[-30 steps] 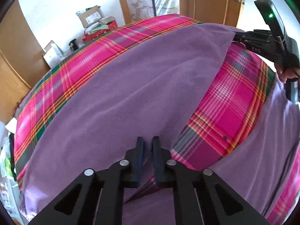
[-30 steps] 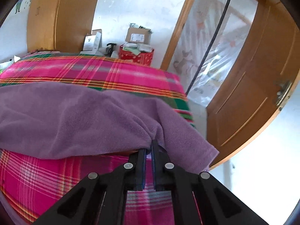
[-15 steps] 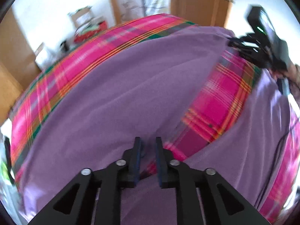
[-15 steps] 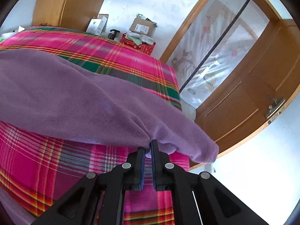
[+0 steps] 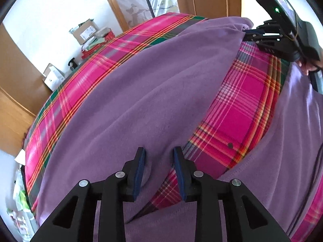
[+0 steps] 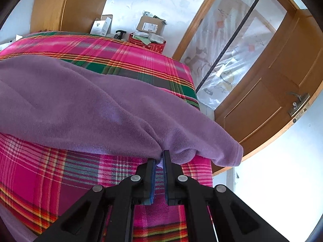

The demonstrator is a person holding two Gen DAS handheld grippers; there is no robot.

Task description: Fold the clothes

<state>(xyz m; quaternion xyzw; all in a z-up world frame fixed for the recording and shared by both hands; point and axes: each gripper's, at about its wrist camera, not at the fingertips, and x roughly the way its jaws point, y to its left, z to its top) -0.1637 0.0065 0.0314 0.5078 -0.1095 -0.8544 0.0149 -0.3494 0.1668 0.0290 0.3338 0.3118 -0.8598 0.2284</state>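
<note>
Purple fleece garment (image 5: 141, 92) on plaid bedspread (image 5: 242, 109) — right gripper (image 6: 159, 161) pinching its edge; left gripper (image 5: 158, 153) jaws parted, just been closing, pads clear of the fleece.

I see one purple fleece garment (image 5: 141, 92) spread over the pink plaid bed cover, filling the centre and left of the left wrist view. Its nap is soft and matte, with shallow wrinkles running diagonally. A second stretch of the same fleece lies along the right and bottom of that frame, a wedge of plaid showing between the two. In the right wrist view the fleece (image 6: 84, 100) crosses the middle, its right corner lifted and bunched at lower centre.
</note>
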